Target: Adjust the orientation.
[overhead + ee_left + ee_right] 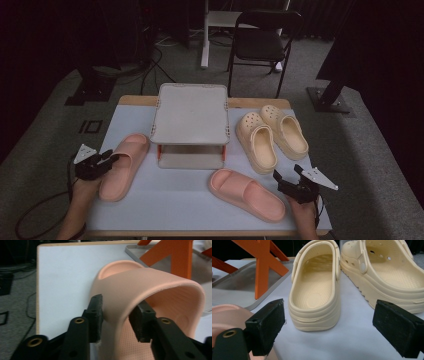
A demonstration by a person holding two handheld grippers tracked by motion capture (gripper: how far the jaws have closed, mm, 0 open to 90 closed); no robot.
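1. Location: the left pink slide (123,165) lies flat on the surface (175,200), at about 8 o'clock from the two-tier rack (190,125), toe toward 1 o'clock.
2. Left gripper (100,162): in the left gripper view its jaws straddle the edge of the slide's strap (150,287), one pad outside the band and one under the arch. The pads (96,315) sit against the foam or very nearly; whether they press firmly cannot be told. Opening: narrow.
3. Right gripper (289,181): jaws stand wide and hold nothing, aimed at the nearer cream clog (317,295), which sits at 12 o'clock from it beside the second cream clog (387,272).
4. The other pink slide (247,194) lies at 6 o'clock from the rack, just beside the right gripper.
5. Handling, judged: moulded foam, light, soft and springy. The strap will flex under the pads, so expect some sag and swing at the heel when lifted.
6. Grip point, judged: the strap edge near its root at the sole is the stiffest hold; the matte foam should resist slipping. Nothing here is fragile.
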